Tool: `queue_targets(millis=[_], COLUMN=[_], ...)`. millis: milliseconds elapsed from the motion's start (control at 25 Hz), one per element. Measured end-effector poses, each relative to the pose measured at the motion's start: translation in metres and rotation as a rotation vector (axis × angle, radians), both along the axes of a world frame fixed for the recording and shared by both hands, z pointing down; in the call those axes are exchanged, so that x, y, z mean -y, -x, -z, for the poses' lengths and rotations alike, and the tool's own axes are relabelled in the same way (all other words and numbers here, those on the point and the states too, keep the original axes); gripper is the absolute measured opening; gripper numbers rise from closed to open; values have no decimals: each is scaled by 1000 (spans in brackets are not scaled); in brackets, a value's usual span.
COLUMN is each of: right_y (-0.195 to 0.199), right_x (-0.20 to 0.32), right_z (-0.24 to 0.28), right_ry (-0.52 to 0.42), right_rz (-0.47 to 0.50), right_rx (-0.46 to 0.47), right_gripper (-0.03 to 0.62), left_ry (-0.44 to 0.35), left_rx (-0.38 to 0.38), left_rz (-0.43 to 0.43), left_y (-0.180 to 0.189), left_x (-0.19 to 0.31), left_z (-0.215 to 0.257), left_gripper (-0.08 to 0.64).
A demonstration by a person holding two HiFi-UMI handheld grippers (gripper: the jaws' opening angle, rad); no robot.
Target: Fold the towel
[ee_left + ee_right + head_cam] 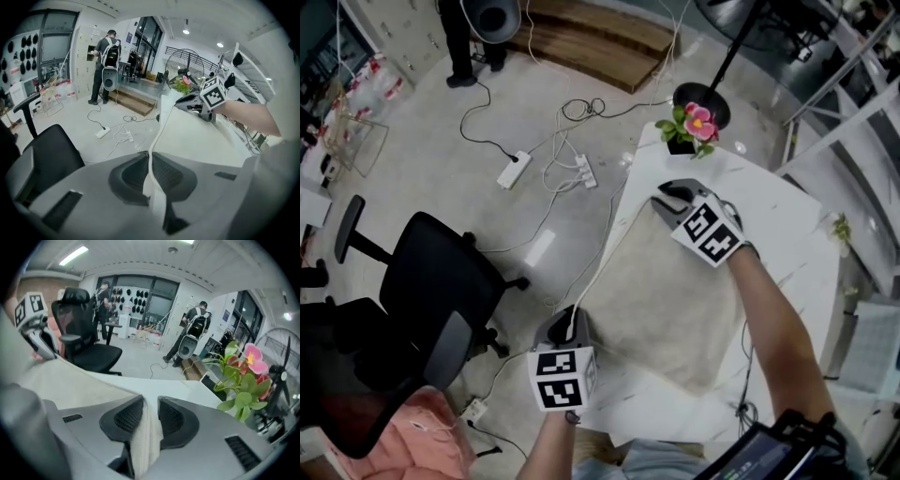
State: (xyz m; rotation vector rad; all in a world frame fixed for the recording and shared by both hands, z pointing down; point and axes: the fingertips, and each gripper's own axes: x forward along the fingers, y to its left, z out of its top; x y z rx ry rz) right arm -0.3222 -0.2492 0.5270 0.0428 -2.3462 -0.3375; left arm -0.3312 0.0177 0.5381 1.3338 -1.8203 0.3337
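Here, your left gripper (566, 324) and right gripper (667, 200) hold fingers closed on one edge of the beige cloth towel (666, 300), one at each end.

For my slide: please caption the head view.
The left gripper and right gripper pinch one edge of the towel on the white table.

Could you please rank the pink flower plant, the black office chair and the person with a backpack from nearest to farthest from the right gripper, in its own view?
1. Pink flower plant, just right of the right gripper.
2. Black office chair, left.
3. Person with backpack, centre background.
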Motion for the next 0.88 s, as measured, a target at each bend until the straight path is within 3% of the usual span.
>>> queue_targets(millis=[80,200,320,480,600,760,880], right_y=[1,-7,-35,-102,-161,-224,-248], right_x=[-4,0,15,34,35,11,-26], right_z=[23,68,94,86,70,53,52], right_ry=[136,234,216,184,167,168,214], right_rz=[-28,-81,-126,-210,-254,-229,-121], right_rx=[80,222,273,229,166,89,91], right_gripper=[190,204,202,192,167,101,16], left_ry=[-31,-97,-134,-158,-173,-179,-142], left_rx=[6,20,69,97,80,-25,-135], left_rz=[6,25,21,-59,-104,-223,-310], left_y=[5,16,17,-21,-53,-125,-192], left_x=[-1,-7,-8,7,18,27,28], left_z=[11,36,65,93,104,107,88], left_gripper=[45,127,144,54,45,26,9])
